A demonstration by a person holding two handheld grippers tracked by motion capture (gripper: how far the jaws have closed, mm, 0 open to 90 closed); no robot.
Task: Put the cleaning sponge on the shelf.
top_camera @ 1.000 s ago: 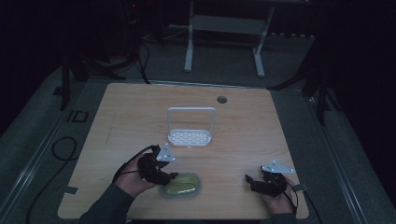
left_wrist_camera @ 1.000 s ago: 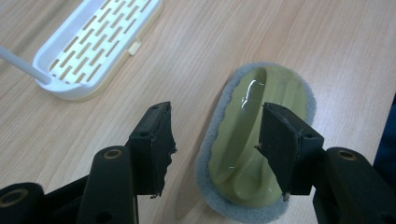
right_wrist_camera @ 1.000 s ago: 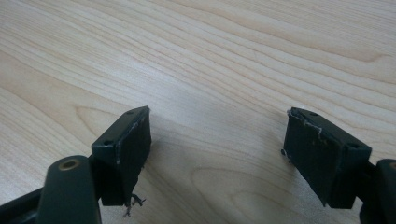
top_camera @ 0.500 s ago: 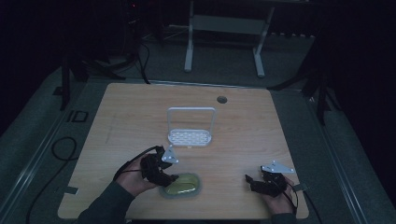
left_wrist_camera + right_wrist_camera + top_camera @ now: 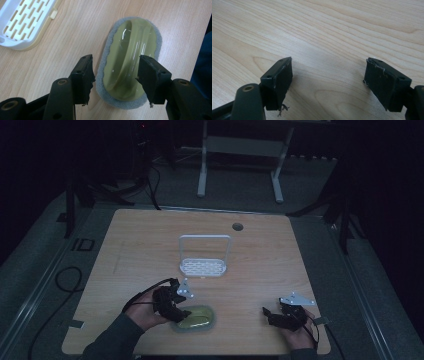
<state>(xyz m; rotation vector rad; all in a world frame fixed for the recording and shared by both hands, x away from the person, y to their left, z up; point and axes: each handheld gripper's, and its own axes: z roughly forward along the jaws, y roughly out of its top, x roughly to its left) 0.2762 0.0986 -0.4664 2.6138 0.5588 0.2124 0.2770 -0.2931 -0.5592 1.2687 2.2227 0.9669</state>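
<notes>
Left gripper (image 5: 115,75) gapes astride the scrubber's (image 5: 130,57) handle, its near end cut off.

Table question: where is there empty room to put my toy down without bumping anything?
The widest bare wood is the far strip behind the white rack, beside the small round hole, and along both side edges. There is also a gap between the green scrubber and the right gripper. It is crowded near the front left, where the left gripper straddles the scrubber.
</notes>
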